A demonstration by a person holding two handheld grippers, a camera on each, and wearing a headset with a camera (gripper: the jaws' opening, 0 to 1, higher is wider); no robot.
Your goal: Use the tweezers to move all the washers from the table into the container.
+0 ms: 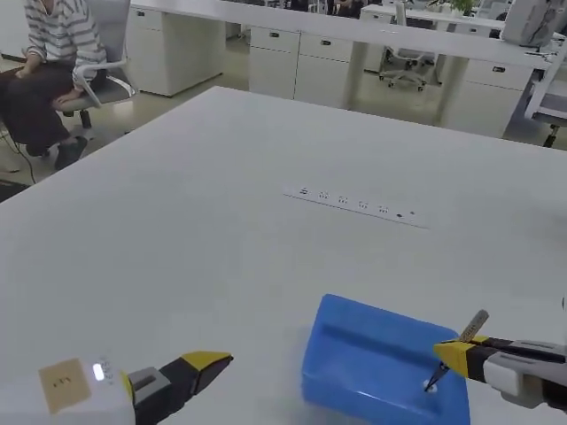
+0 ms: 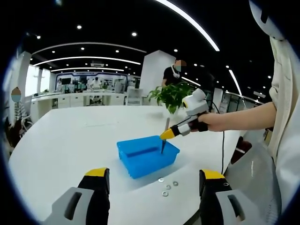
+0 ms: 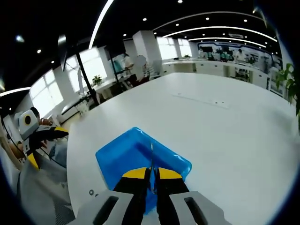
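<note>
The blue container [image 1: 376, 363] stands near the table's front edge. My right gripper [image 1: 456, 352] is shut on a pair of tweezers [image 1: 436, 379] whose tips point down into the container's right end. In the right gripper view the tweezers [image 3: 151, 157] rise from between the shut jaws over the container [image 3: 126, 157]. I cannot tell whether the tips hold a washer. Several small washers [image 2: 168, 186] lie on the table just in front of the container [image 2: 145, 154]. My left gripper [image 2: 154, 176] is open and holds nothing, short of those washers; in the head view it [image 1: 208, 363] is left of the container.
A flat power strip [image 1: 354, 204] lies mid-table beyond the container. A person sits on a chair [image 1: 53, 62] off the table's far left corner. White cabinets [image 1: 301, 62] line the back. A potted plant [image 2: 171, 96] stands behind the right gripper [image 2: 180, 130].
</note>
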